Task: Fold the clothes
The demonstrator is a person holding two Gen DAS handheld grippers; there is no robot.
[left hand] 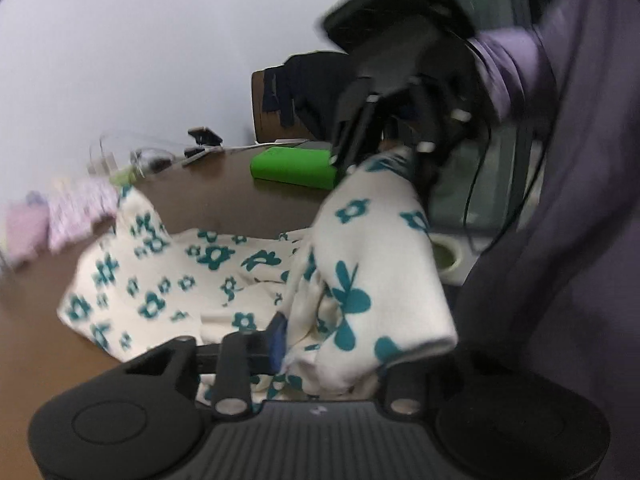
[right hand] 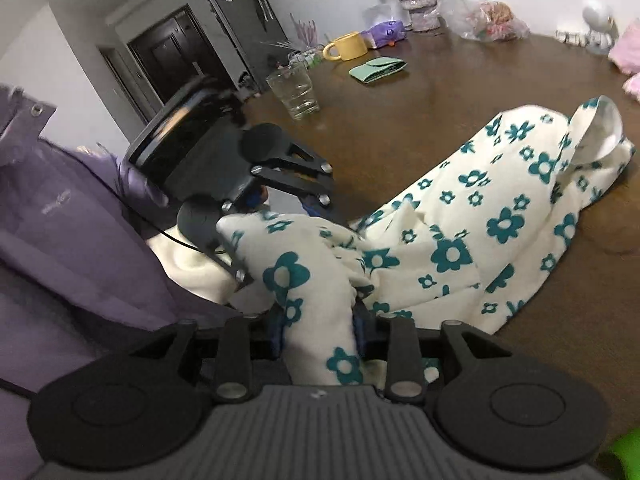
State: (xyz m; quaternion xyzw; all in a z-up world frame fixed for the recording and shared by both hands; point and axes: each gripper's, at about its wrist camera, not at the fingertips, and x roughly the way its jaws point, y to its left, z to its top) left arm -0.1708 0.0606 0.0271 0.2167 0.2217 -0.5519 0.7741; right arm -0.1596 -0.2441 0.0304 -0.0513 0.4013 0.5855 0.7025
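Observation:
A cream garment with teal flowers [left hand: 168, 288] lies partly on the brown table [left hand: 240, 200], its near end lifted. My left gripper [left hand: 320, 344] is shut on one bunched edge of it; only its blue left pad [left hand: 277, 340] shows, the other is hidden by cloth. My right gripper [right hand: 318, 328] is shut on another bunched edge of the garment [right hand: 460, 240]. In the left wrist view the right gripper [left hand: 384, 148] holds the cloth up high. In the right wrist view the left gripper [right hand: 280, 204] grips the cloth close by.
A green box [left hand: 294, 168], a dark chair back [left hand: 288, 100] and pink clothes [left hand: 60, 216] are at the far side. A glass [right hand: 294, 92], yellow mug [right hand: 346, 46], green pouch [right hand: 378, 69], vase [right hand: 416, 0] and plastic bag [right hand: 488, 20] stand on the table. A purple jacket [right hand: 60, 216] is close.

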